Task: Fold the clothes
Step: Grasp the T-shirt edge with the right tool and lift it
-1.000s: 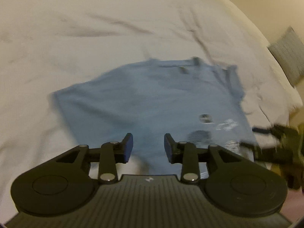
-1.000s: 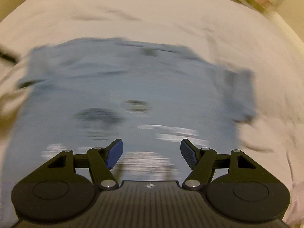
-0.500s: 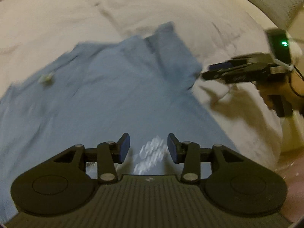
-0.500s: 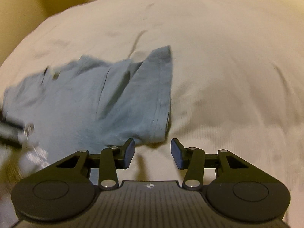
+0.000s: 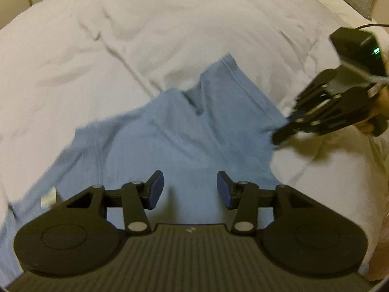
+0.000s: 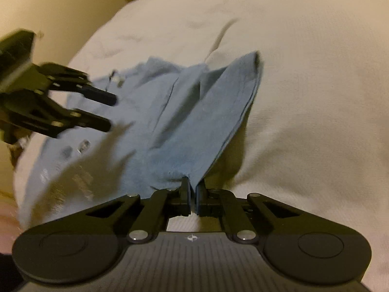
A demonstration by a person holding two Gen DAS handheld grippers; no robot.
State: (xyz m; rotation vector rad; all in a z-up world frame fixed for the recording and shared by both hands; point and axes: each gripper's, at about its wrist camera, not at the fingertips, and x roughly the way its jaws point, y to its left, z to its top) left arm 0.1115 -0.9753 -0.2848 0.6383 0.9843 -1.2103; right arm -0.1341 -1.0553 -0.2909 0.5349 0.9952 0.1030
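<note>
**Matte black twin grippers with blue pads**

The left black plastic two-finger gripper (image 5: 190, 189) has dark blue finger pads (image 5: 155, 189), silver pivot screws, round side discs and a ribbed grey base with a small white logo. The right black plastic gripper (image 6: 192, 194) matches; its rear housing (image 5: 357, 46) shows a green light and a thin cable.

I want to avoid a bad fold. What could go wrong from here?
1. The right gripper pinches only the shirt's edge; a quick pull may slip it free.
2. The left gripper is open above the shirt and holds nothing, so the cloth may drag across the bed.
3. The sleeve is already creased and could fold in crooked.
</note>
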